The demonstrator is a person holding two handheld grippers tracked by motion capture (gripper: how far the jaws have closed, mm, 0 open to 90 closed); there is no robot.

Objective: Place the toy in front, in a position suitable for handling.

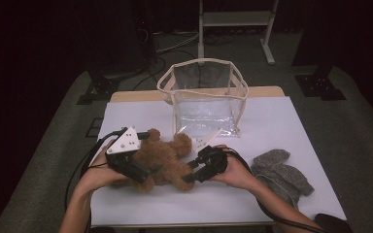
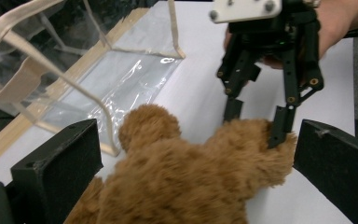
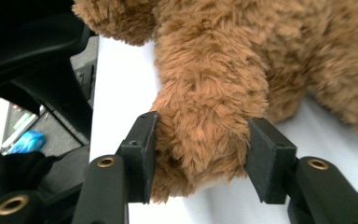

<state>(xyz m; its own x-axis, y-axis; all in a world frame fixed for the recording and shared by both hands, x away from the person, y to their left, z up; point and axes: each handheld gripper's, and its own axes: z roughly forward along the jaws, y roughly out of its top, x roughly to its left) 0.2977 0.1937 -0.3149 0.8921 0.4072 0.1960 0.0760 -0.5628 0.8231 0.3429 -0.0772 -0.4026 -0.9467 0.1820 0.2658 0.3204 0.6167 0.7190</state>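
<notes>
Right tongs (image 1: 190,176) and left tongs (image 1: 148,174) meet the brown teddy bear (image 1: 165,158) lying on the counter (image 1: 272,121). Left gripper view: left tongs (image 2: 193,158) wide astride its body, seemingly not pressing. Right gripper view: right tongs (image 3: 200,156) clamp one limb.

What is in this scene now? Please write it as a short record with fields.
Surface: white table
Main thing: brown teddy bear, lying on the table
Left gripper: over the bear, fingers wide on either side of its body, not pressing
Right gripper: fingers pressed on one limb of the bear
Behind the bear: clear plastic bag with cream trim, standing open
At the right: grey knitted cloth, untouched
</notes>
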